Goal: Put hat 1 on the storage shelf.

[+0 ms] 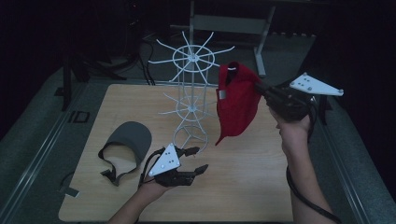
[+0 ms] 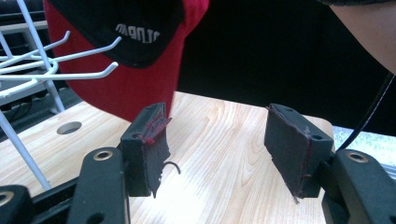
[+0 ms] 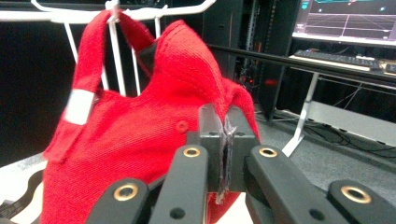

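A red cap [image 1: 236, 102] hangs in the air beside the white wire rack [image 1: 191, 100], brim pointing down. My right gripper [image 1: 259, 86] comes in from the right and is shut on the cap's crown fabric. In the right gripper view the jaws [image 3: 225, 126] pinch red cloth [image 3: 140, 140]. The back strap reaches up to a rack prong [image 3: 114, 56]; I cannot tell whether it rests on it. My left gripper [image 1: 200, 159] sits low by the rack's base, open, with nothing between its pads [image 2: 289, 144]. Above it I see the cap's underside [image 2: 126, 88] and rack hooks [image 2: 60, 65].
A grey cap [image 1: 130, 137] lies on the wooden table [image 1: 252, 186] at the left, crown up. The table has a round hole [image 2: 69, 127] near the rack. A metal stand [image 1: 224, 23] is behind the table. A monitor [image 3: 348, 18] and desk are farther off.
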The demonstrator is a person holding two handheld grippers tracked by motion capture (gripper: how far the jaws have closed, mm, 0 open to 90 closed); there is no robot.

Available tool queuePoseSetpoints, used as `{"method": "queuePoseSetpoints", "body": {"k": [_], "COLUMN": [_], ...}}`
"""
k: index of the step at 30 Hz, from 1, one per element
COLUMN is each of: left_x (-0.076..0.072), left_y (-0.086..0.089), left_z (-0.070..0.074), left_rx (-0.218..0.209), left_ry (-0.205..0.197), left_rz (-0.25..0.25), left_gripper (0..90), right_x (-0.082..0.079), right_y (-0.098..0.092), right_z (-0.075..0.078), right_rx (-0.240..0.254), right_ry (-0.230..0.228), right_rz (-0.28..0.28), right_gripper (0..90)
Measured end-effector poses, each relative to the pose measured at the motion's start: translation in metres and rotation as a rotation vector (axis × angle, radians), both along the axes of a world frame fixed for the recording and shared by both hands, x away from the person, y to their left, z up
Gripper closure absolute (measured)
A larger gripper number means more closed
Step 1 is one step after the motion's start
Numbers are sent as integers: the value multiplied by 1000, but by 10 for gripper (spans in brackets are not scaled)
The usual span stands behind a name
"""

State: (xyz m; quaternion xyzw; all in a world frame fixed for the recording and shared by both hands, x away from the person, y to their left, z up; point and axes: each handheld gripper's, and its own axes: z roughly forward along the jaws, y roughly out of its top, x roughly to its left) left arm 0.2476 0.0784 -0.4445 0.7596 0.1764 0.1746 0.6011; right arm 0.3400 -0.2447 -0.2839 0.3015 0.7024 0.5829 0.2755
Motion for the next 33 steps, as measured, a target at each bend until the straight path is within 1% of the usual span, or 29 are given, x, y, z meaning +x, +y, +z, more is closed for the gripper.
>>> {"method": "queuePoseSetpoints", "body": {"k": [3,5,7,8,10,12,13,15,18,20,24,28,31,33], "left_x": [0,0,-1,-1,-1,-1,-2,-2,-2,-3,-3,-3,-3,-3], "left_y": [1,1,1,2,3,4,4,6,9,12,15,18,19,20], "left_z": [0,-1,-1,-1,-2,-2,-2,-3,-5,-6,-7,-10,-10,-11], "left_rx": [-1,-2,-2,-1,1,1,0,3,7,8,5,5,4,4], "left_ry": [1,2,2,3,1,3,4,5,9,12,20,25,27,28], "left_rz": [1,1,5,3,9,14,15,19,26,30,37,42,47,50], "left_gripper": [400,400,400,401,401,401,401,401,401,401,401,401,401,401], "right_x": [-1,-3,-4,-5,-8,-11,-13,-15,-17,-18,-19,-21,-23,-24], "right_y": [0,-1,-2,-3,-5,-8,-9,-12,-17,-22,-33,-44,-51,-56], "right_z": [-3,-4,-6,-7,-8,-9,-10,-13,-20,-26,-36,-44,-50,-55], "right_rx": [-1,1,7,13,17,14,8,-2,-4,6,13,28,19,25], "right_ry": [1,-2,-6,-7,-17,-30,-28,-35,-23,-13,4,17,21,32], "right_rz": [11,20,36,36,42,40,45,33,24,19,-3,-7,-25,-32], "right_gripper": [868,838,780,735,679,613,569,494,404,379,369,353,349,333]}}
